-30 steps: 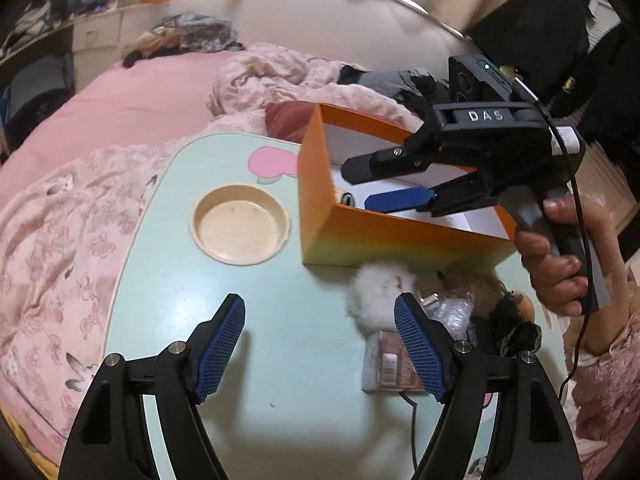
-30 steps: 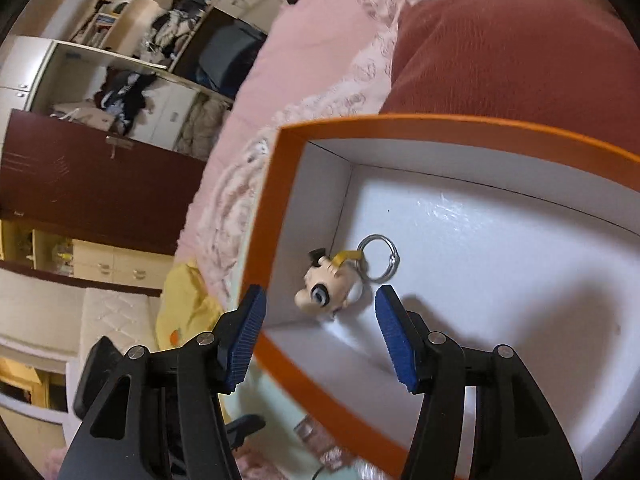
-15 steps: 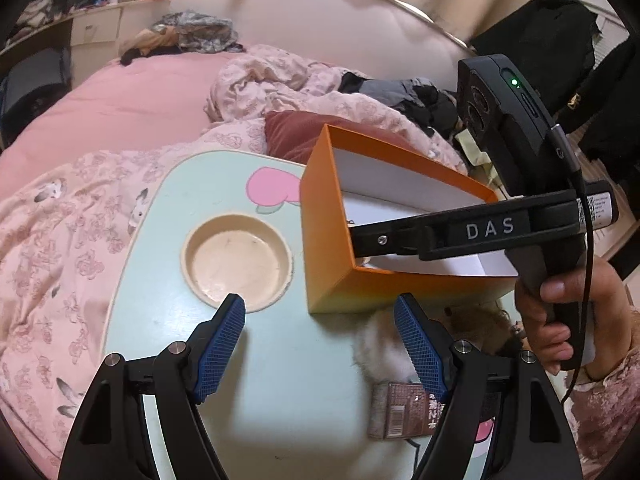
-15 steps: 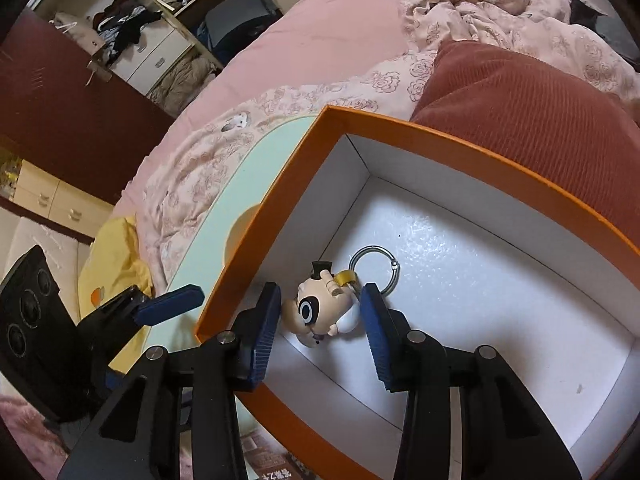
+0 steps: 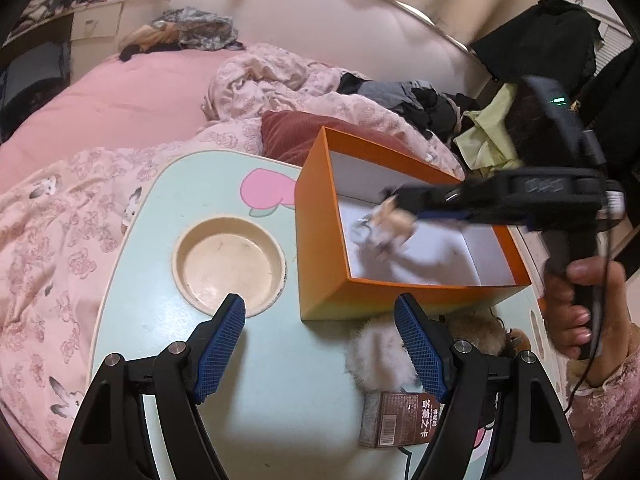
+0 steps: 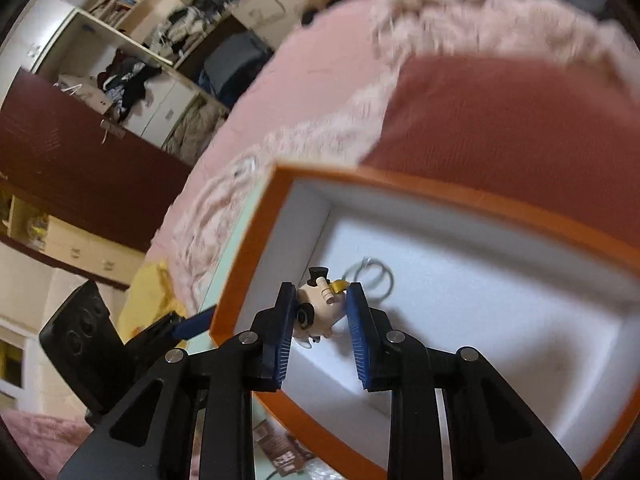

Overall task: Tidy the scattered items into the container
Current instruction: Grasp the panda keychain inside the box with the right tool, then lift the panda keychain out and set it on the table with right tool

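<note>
1. Left wrist view — the left gripper [image 5: 320,344] hangs over the pale green tabletop [image 5: 280,400], its blue-padded fingers wide apart with nothing between them.
2. Just beyond its right finger lie the loose items: a white fluffy pom-pom [image 5: 376,356], a brown furry toy [image 5: 476,330] and a small dark brown printed card box [image 5: 400,420]. All sit outside the orange cardboard box with white lining [image 5: 320,248], close against its near wall.
3. A round cream dish [image 5: 230,262] sits left of the box, near the left finger.
4. The right gripper [image 5: 404,210], held in a person's hand [image 5: 572,312], reaches in over the box from the right; the cream cartoon-head keychain figure [image 5: 394,222] shows blurred at its tips, above the box floor.
5. Right wrist view — the right gripper's [image 6: 320,312] jaws are closing on the keychain figure [image 6: 320,308], and both pads look to be touching its sides. Its metal ring [image 6: 374,276] trails beyond the tips, towards the far wall.
6. Key relation: the figure lies between the fingertips, its head-to-ring axis running roughly along the fingers, inside the box near the left corner.
7. Judgement — the left gripper is nearer the leftover items; the pom-pom lies just right of its open fingers.
</note>
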The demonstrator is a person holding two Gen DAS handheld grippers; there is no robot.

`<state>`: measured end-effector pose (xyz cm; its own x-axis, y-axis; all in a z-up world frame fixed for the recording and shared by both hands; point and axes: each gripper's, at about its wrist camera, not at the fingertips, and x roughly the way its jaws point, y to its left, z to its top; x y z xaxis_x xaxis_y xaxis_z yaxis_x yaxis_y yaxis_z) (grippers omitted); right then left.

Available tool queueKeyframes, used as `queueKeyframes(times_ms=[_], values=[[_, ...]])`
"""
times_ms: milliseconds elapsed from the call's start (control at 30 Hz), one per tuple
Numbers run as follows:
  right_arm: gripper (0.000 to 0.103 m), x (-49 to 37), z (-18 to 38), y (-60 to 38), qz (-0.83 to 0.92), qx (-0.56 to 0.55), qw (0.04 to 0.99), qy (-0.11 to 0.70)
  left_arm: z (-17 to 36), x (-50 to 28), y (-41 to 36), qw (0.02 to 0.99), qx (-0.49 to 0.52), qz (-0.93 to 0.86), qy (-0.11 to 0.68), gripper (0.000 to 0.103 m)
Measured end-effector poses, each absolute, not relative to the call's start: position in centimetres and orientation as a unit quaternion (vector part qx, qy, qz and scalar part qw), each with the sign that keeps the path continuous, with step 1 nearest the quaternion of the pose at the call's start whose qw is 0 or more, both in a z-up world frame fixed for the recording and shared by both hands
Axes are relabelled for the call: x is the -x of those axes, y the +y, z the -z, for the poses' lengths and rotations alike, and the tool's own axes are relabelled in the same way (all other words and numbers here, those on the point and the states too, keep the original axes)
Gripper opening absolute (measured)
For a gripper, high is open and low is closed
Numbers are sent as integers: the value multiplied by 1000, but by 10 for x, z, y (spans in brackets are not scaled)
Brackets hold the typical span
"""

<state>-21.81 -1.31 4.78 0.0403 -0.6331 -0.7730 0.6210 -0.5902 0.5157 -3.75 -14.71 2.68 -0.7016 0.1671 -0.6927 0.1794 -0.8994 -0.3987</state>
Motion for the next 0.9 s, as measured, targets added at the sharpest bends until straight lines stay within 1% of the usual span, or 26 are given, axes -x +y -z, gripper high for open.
queueKeyframes(times_ms=[167, 267, 367, 533, 667, 767, 800, 833, 867, 900], values=[[27, 204, -92, 22, 697, -529, 483, -34, -32, 36, -144, -4, -383, 898, 215, 77], [27, 183, -103, 45, 699, -527, 482, -36, -31, 36, -142, -9, -386, 897, 216, 77], [27, 165, -94, 64, 701, -539, 465, -34, -29, 38, -138, -15, -388, 895, 221, 77], [27, 156, -57, 82, 695, -565, 440, -63, -26, 45, -125, -24, -392, 895, 213, 77], [28, 153, -37, 75, 722, -552, 415, -38, -24, 54, -118, -28, -397, 894, 207, 77], [30, 147, -36, 77, 743, -533, 403, -31, -29, 50, -112, -27, -390, 899, 200, 77], [36, 142, -39, 77, 760, -520, 390, -10, -33, 46, -110, -29, -385, 901, 196, 77], [46, 136, -41, 78, 776, -509, 372, 18, -37, 40, -108, -31, -380, 904, 193, 77], [48, 126, -41, 77, 788, -502, 352, 60, -40, 36, -107, -32, -377, 906, 190, 77], [48, 119, -42, 76, 787, -500, 353, 77, -42, 30, -105, -33, -374, 908, 187, 77]])
